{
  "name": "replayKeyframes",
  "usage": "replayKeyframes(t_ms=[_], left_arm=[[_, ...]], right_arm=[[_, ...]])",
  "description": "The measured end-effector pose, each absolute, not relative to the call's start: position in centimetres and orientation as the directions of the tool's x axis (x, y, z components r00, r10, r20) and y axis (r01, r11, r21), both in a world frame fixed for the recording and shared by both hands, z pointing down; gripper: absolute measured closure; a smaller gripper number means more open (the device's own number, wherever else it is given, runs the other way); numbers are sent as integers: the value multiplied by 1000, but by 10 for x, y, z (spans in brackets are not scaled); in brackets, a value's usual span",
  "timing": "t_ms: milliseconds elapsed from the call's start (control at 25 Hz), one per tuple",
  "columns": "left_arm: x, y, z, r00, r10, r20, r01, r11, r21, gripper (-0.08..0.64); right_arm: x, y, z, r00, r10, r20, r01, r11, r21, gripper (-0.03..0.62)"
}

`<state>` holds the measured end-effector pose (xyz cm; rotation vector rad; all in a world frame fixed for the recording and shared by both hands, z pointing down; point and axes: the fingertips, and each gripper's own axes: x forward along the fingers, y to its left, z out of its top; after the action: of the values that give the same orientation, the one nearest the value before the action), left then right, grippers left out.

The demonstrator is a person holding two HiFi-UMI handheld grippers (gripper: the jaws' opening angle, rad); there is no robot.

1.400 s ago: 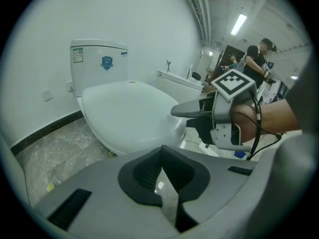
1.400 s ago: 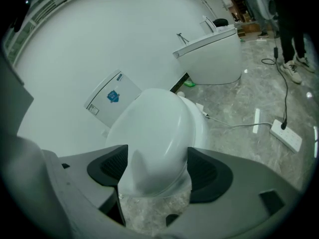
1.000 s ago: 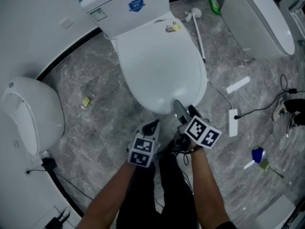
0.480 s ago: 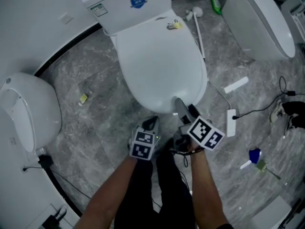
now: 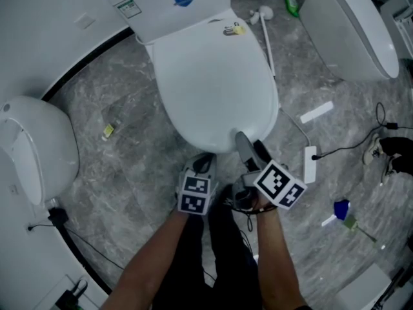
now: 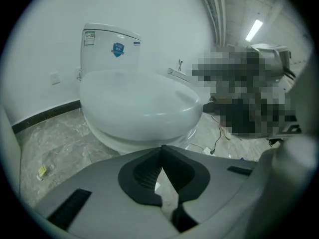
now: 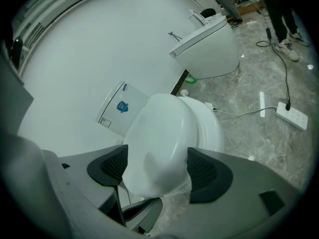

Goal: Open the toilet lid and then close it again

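The white toilet lid (image 5: 213,82) lies nearly flat over the bowl, with the tank (image 5: 168,5) behind it. My right gripper (image 5: 250,148) is at the lid's front edge. In the right gripper view the lid's rounded front (image 7: 159,138) fills the gap of that gripper (image 7: 157,171), touches both pads and stands a little off the seat (image 7: 207,128). My left gripper (image 5: 205,163) hangs just in front of the bowl, left of the right one. Its jaws are shut on nothing (image 6: 162,156) and point at the toilet (image 6: 139,103).
Another white toilet (image 5: 35,154) stands at the left and a third (image 5: 348,31) at the upper right. A brush (image 5: 266,31), a green bottle (image 5: 292,4), a power strip (image 5: 310,163) with cable and a blue scrap (image 5: 342,208) lie on the grey marble floor.
Both grippers stay at the lid's front edge. The left one has drawn slightly closer to the bowl. The head view has drifted a little.
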<state>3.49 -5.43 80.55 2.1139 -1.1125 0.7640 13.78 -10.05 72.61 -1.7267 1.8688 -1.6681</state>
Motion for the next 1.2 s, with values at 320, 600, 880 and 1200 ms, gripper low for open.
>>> replayKeyframes(t_ms=[320,600,880,1200], left_arm=[[33,-64,783,489,-525,696,-854,-449,261,554],[32,-67,754,515,-523,679,-838,-475,270,554],[28,-74,720,504,-558,660,-849,-461,258,555],[23,-91,675,470,-630,619,-876,-421,236,555]], right_arm=[[134,-98,713,-374,-737,563,-684,-191,-705,221],[137,-97,693,-389,-717,579,-770,-91,-631,250],[142,-92,663,-405,-698,591,-848,45,-528,406],[135,-89,641,-447,-649,616,-880,195,-433,583]])
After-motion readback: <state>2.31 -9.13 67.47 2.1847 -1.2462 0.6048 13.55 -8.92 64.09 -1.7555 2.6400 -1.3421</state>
